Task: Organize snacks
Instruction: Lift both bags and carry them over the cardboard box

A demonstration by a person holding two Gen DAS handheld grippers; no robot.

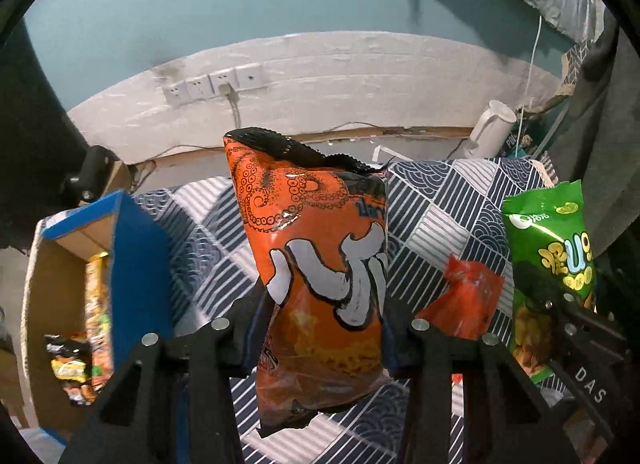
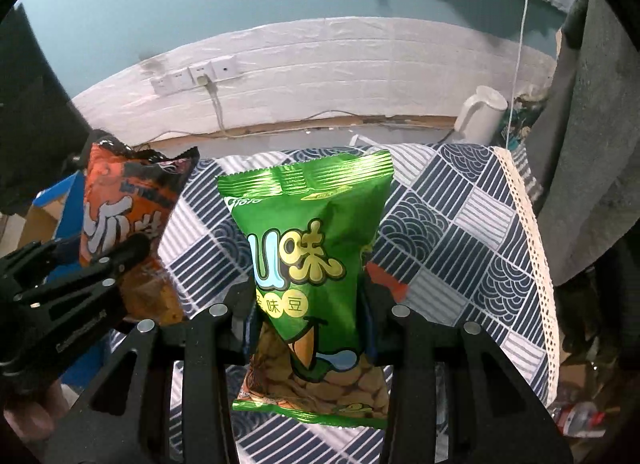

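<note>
My left gripper [image 1: 324, 328] is shut on an orange snack bag with an octopus print [image 1: 320, 264] and holds it upright above the patterned cloth. In the right wrist view that orange bag [image 2: 120, 216] hangs at the left, level with the other bag. My right gripper [image 2: 310, 328] is shut on a green bean-snack bag [image 2: 308, 248], also lifted off the cloth. The green bag [image 1: 548, 256] shows at the right edge of the left wrist view. A small red packet [image 1: 468, 304] lies on the cloth between the two bags.
An open blue cardboard box [image 1: 136, 264] with several snack packs inside [image 1: 96, 304] stands at the left. The blue-and-white patterned tablecloth [image 2: 460, 204] covers the table. A white jug [image 2: 480, 112] stands at the back right by the wall. A hand [image 2: 32, 416] shows bottom left.
</note>
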